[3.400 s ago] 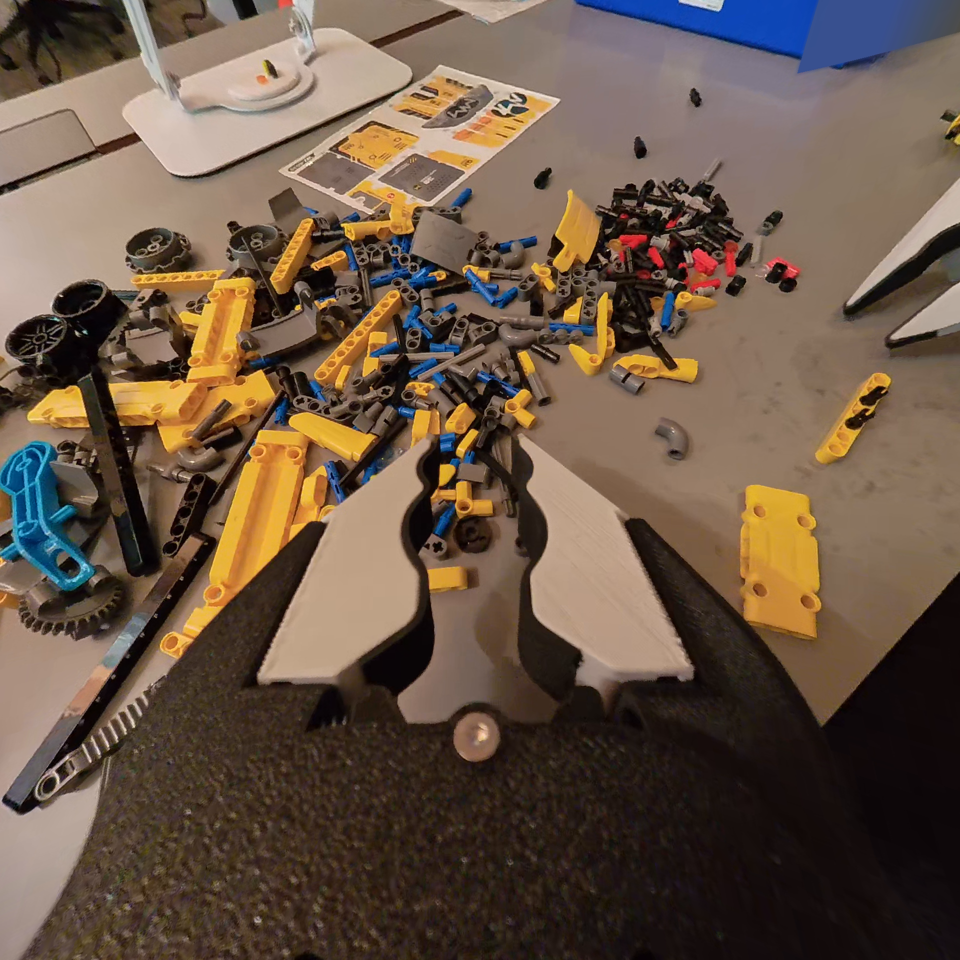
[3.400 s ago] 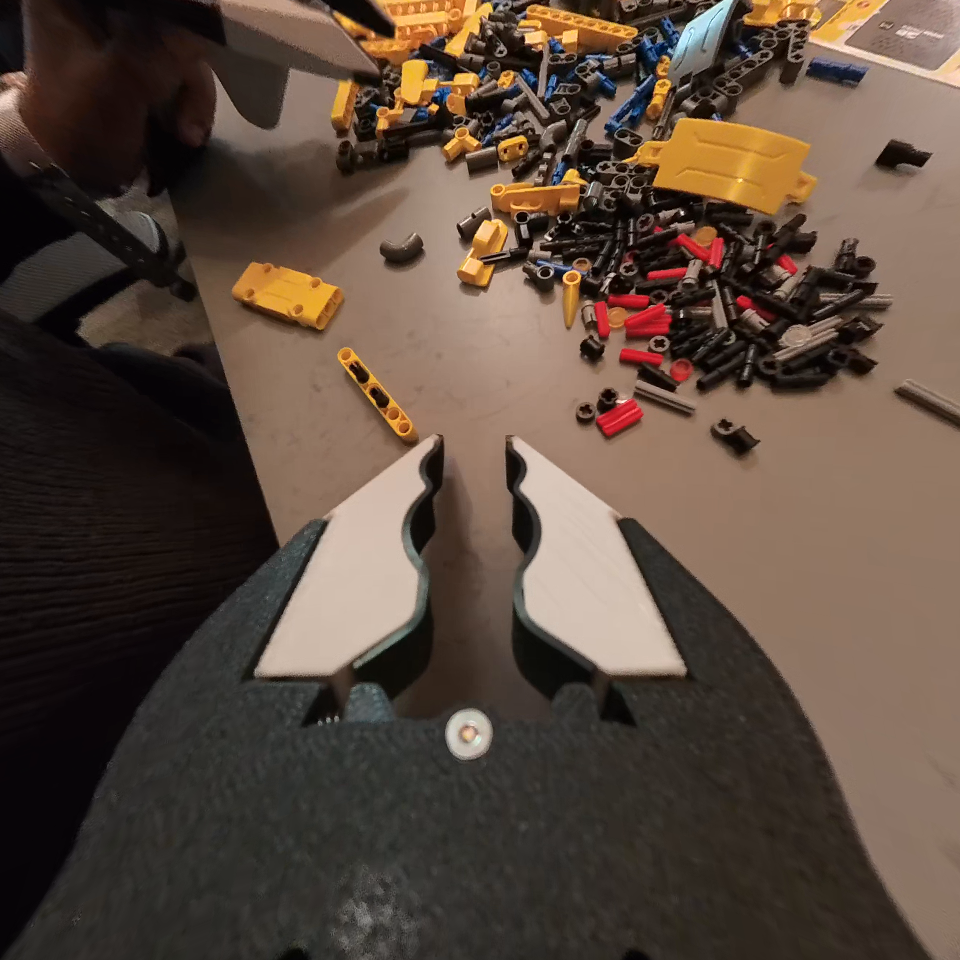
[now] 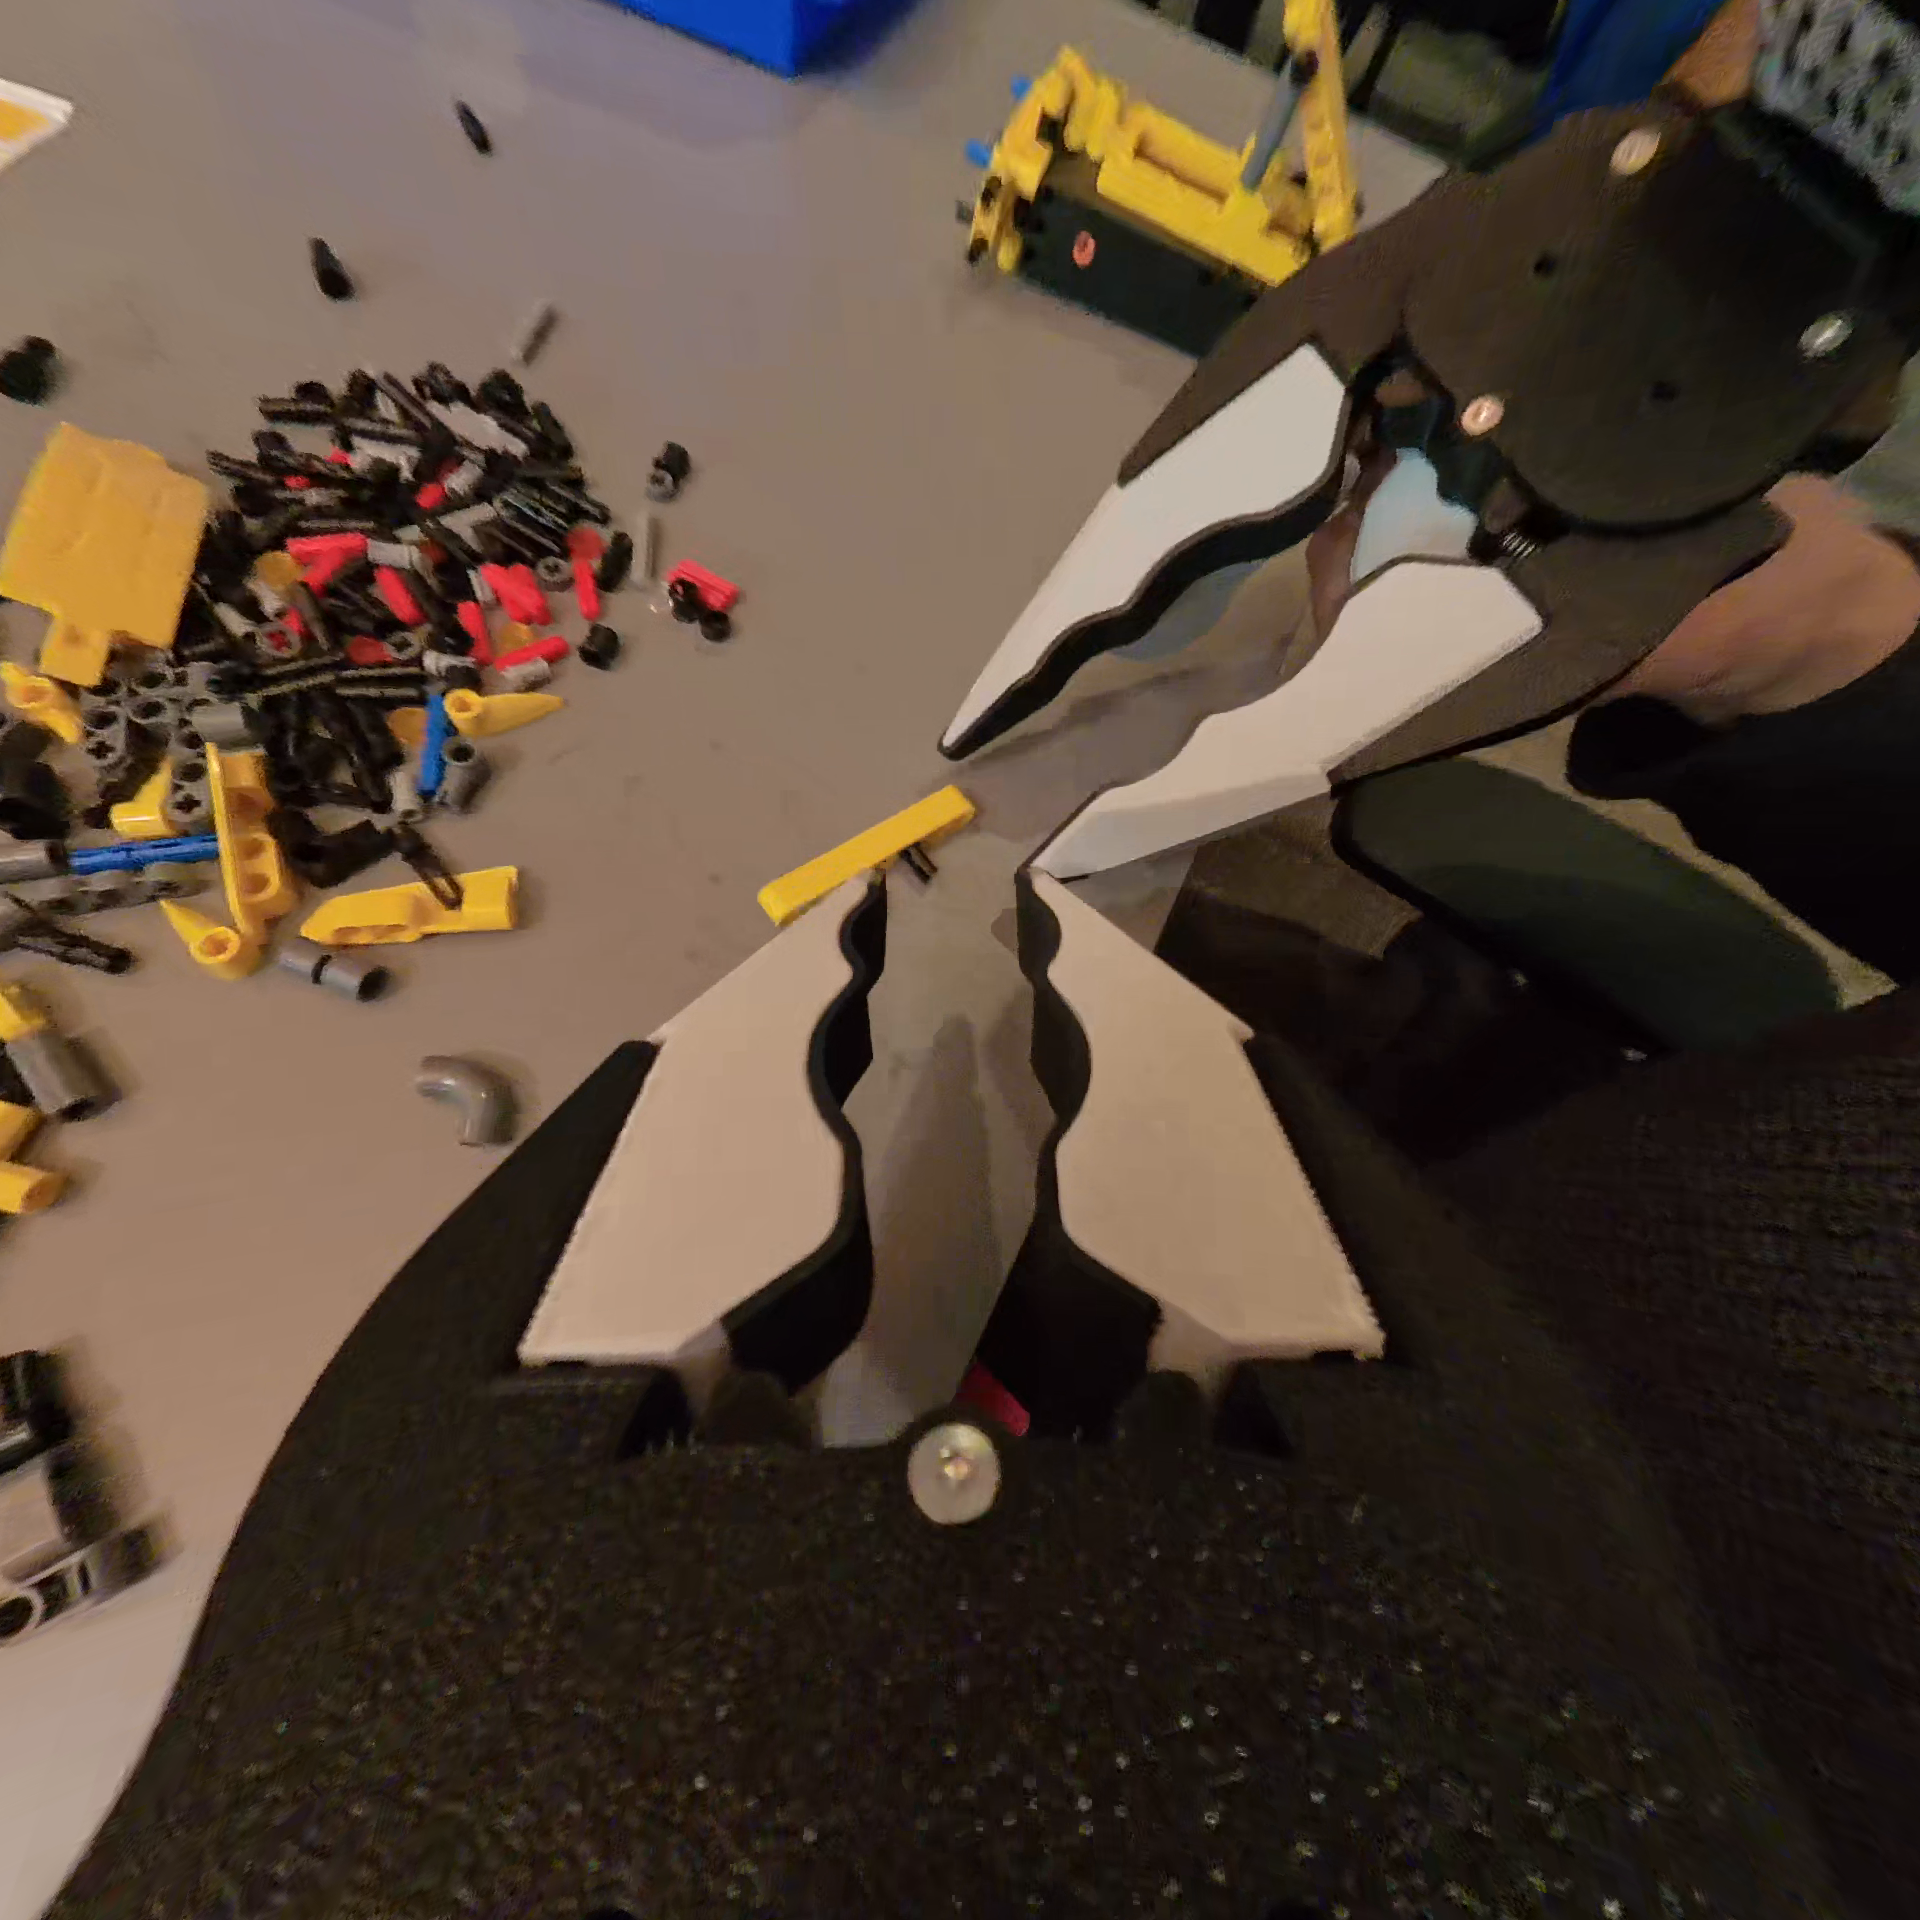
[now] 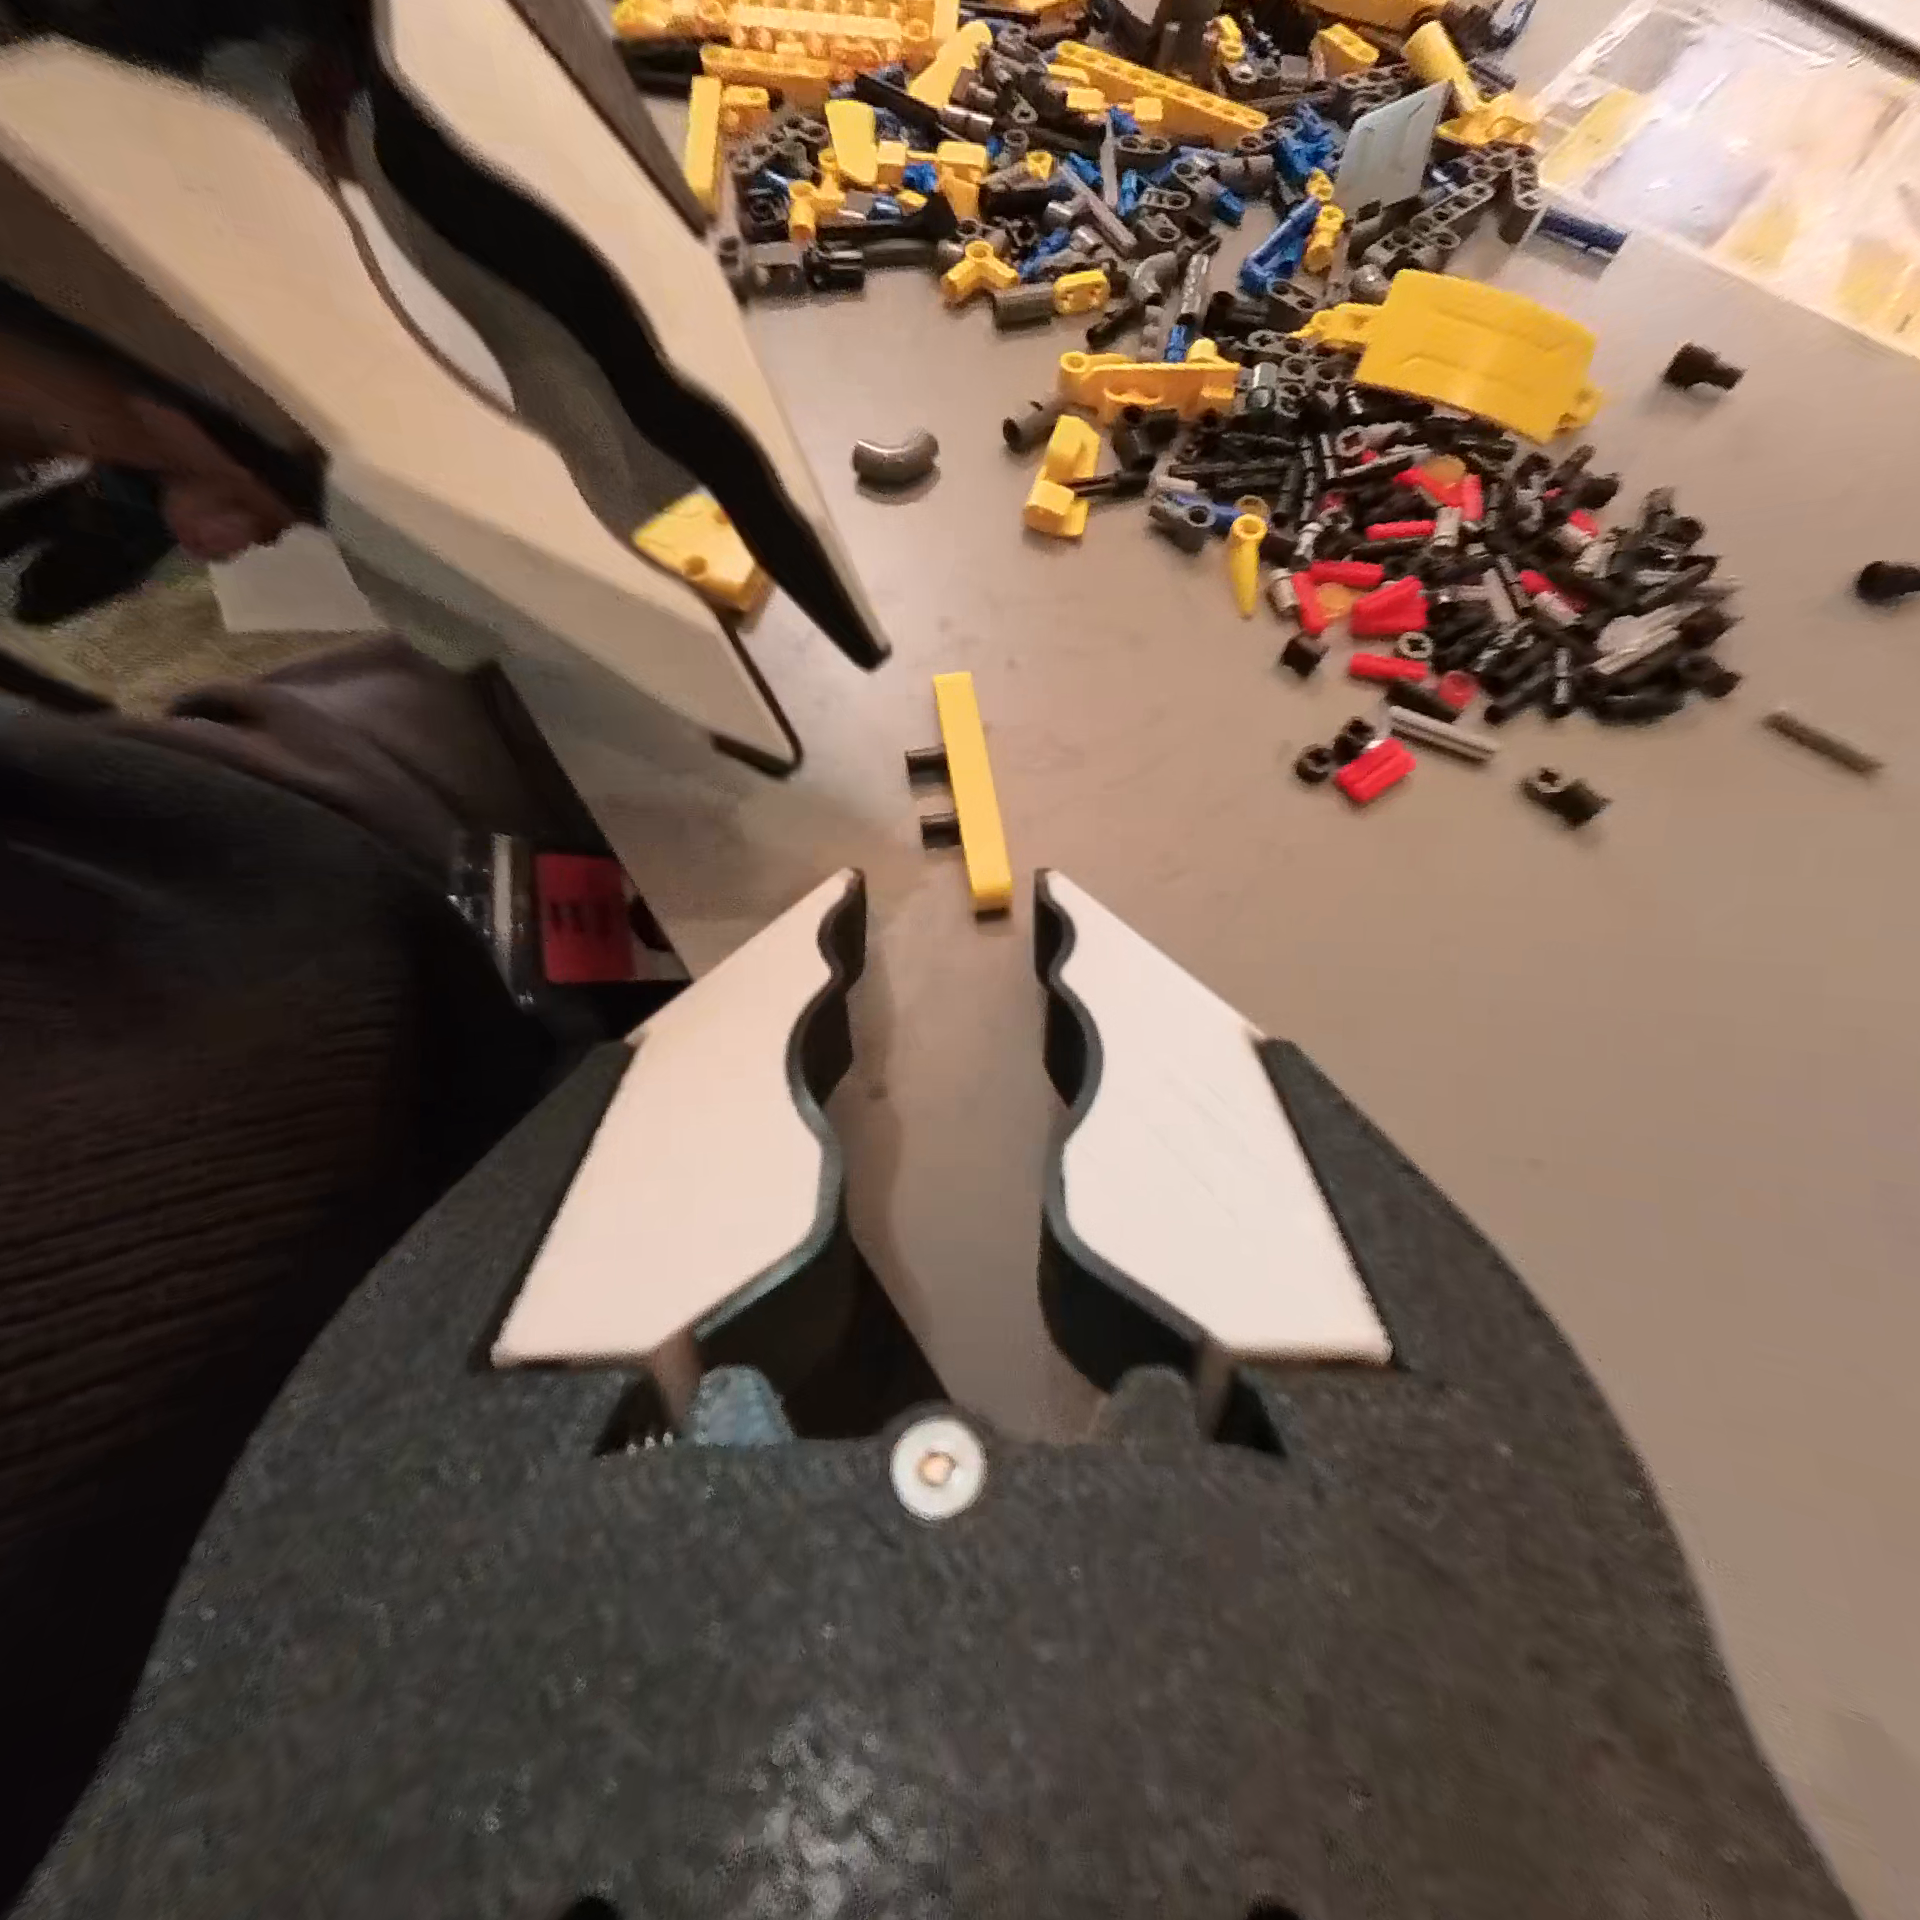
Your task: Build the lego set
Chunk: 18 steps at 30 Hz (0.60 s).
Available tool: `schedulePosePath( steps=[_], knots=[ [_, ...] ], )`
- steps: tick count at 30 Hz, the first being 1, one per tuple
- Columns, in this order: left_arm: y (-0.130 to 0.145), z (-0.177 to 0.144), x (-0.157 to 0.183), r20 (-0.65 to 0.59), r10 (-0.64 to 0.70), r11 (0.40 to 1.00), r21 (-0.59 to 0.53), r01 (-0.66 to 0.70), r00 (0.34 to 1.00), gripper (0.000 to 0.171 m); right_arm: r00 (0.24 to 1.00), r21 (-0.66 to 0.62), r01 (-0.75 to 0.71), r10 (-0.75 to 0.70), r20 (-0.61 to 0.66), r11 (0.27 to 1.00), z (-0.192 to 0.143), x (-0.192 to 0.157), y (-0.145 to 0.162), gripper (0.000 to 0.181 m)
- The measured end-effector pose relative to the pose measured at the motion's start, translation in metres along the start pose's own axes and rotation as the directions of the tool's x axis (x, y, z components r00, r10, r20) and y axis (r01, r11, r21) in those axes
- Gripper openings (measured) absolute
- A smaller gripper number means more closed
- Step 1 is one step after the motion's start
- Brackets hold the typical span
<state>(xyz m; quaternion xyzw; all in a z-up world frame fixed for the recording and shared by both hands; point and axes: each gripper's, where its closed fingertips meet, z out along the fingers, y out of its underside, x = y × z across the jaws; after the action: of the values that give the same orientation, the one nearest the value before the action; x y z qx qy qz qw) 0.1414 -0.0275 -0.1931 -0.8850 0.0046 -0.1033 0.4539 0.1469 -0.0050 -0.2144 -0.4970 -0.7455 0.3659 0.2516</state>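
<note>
A yellow beam [image 3: 868, 852] with two black pins sticking out of one side lies on the grey table [image 3: 831, 416], near its front edge. My left gripper [image 3: 951, 891] is open and empty, its tips just short of the beam. My right gripper [image 3: 995, 802] comes in from the right, open, its tips at the beam's far end. In the right wrist view the beam [image 4: 971, 790] lies just ahead of my open right gripper [image 4: 948, 881]. The left gripper [image 4: 826, 712] hangs open at the beam's other end. Neither touches the beam.
A pile of small black, red and grey pins [image 3: 416, 561] lies left of the beam, with a grey elbow piece [image 3: 468, 1091] nearer. A partly built yellow and black model [image 3: 1143, 208] stands at the back. Larger yellow and blue parts [image 4: 1039, 156] lie farther off. My left and right fingertips are right by each other. My left gripper's tips are some 8 cm from the grey elbow piece [image 3: 468, 1091]. It is also in sight in the right wrist view [image 4: 899, 455].
My left gripper has swung right, away from the big pile, to the yellow beam. My right gripper has closed in on the beam. The beam now rests on its edge, pins sideways.
</note>
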Motion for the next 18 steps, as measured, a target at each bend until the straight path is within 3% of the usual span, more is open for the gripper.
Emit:
schedulePosePath(
  steps=[6,11,18],
  knots=[
    [0.011,0.007,-0.004,0.075,0.011,0.997,-0.081,-0.005,0.997,0.024,0.997,-0.003,-0.053,0.053,0.063,0.999,0.009,-0.021,0.001,0.038],
    [0.008,-0.004,-0.013,0.072,-0.049,0.997,-0.049,0.052,0.996,0.024,0.99,0.055,-0.055,0.048,0.131,0.997,0.011,-0.038,-0.011,0.038],
    [0.012,-0.004,-0.01,0.071,-0.039,0.998,-0.053,0.042,0.997,0.024,0.997,0.046,-0.037,0.04,-0.063,0.998,-0.006,0.029,-0.015,0.036]
  ],
)
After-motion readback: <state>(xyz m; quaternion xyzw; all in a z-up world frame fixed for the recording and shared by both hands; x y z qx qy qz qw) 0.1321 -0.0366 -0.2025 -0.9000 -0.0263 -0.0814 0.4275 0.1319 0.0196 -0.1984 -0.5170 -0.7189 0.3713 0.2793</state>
